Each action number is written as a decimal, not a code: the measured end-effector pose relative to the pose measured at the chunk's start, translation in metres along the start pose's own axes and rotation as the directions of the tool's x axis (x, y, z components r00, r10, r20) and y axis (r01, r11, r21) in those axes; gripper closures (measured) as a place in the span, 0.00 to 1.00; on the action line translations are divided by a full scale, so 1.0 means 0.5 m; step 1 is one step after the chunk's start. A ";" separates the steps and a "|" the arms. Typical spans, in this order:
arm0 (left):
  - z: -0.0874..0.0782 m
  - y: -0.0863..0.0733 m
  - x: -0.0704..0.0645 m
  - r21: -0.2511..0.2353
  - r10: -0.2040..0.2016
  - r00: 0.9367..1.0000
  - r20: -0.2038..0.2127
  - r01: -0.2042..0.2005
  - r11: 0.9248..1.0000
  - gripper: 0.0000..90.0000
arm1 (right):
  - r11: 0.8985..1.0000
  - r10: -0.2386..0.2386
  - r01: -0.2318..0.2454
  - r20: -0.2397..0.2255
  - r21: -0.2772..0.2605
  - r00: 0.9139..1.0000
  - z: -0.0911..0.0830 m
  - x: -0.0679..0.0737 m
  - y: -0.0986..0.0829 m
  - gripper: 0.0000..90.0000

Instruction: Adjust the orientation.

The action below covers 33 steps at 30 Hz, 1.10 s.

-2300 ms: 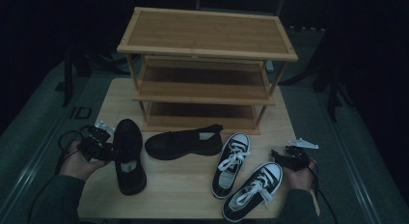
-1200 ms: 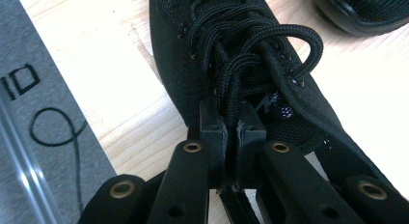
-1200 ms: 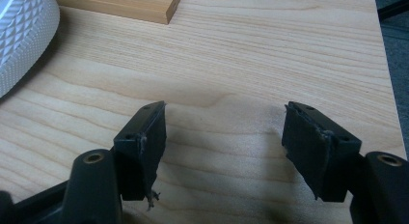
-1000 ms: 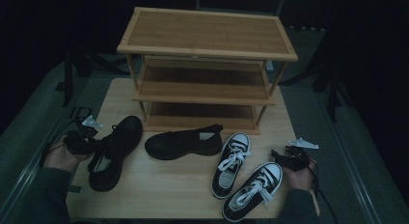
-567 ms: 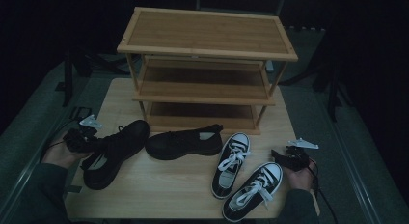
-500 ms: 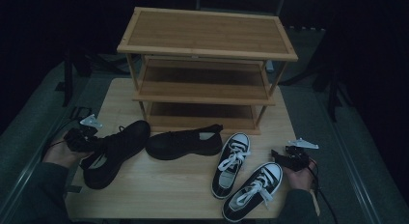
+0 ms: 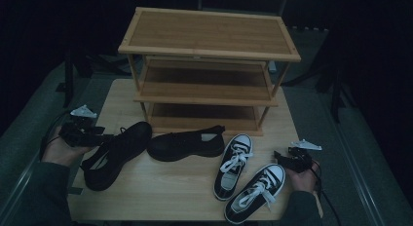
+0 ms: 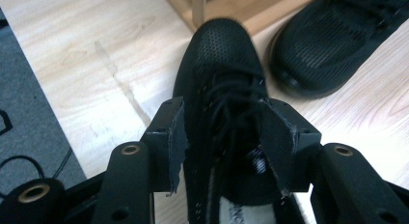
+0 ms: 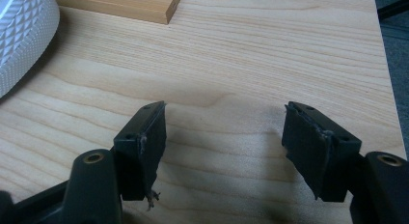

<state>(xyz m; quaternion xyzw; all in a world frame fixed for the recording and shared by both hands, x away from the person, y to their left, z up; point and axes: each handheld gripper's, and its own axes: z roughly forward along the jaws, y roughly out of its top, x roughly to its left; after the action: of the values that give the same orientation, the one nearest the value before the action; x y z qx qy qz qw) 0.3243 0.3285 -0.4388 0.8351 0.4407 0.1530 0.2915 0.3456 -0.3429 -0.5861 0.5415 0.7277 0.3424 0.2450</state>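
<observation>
A black lace-up shoe (image 7: 116, 153) lies on the wooden table (image 7: 165, 187) at the left, its toe towards the rack. My left gripper (image 7: 97, 137) is shut on the shoe's laced upper (image 8: 226, 113), one jaw on each side. A second black shoe (image 7: 186, 144) lies on its side in front of the rack; its toe (image 8: 333, 45) is just beyond the held shoe. Two black-and-white sneakers (image 7: 246, 179) sit at the front right. My right gripper (image 7: 288, 160) rests open beside them, only bare tabletop (image 9: 226, 84) between its jaws (image 9: 224, 147).
A three-shelf wooden shoe rack (image 7: 208, 65) stands at the back of the table, its base (image 9: 115, 4) close ahead of the right gripper. A sneaker's white rubber toe (image 9: 21, 35) lies left of that gripper. Grey floor (image 8: 29, 132) surrounds the table.
My left gripper has swung the black lace-up shoe round, from pointing away to lying slanted with its toe towards the rack, and drawn it a little leftwards. The right gripper has stayed put.
</observation>
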 end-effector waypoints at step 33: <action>0.027 0.108 -0.116 -0.067 0.012 0.996 0.089 -0.006 0.998 0.69 | 1.000 0.001 -0.001 -0.002 0.000 1.000 0.000 0.000 0.000 0.35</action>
<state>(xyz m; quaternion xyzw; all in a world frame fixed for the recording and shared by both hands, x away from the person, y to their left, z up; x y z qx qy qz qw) 0.3334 0.2523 -0.4155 0.8327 0.4183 0.1315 0.3381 0.3457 -0.3430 -0.5861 0.5416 0.7276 0.3433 0.2439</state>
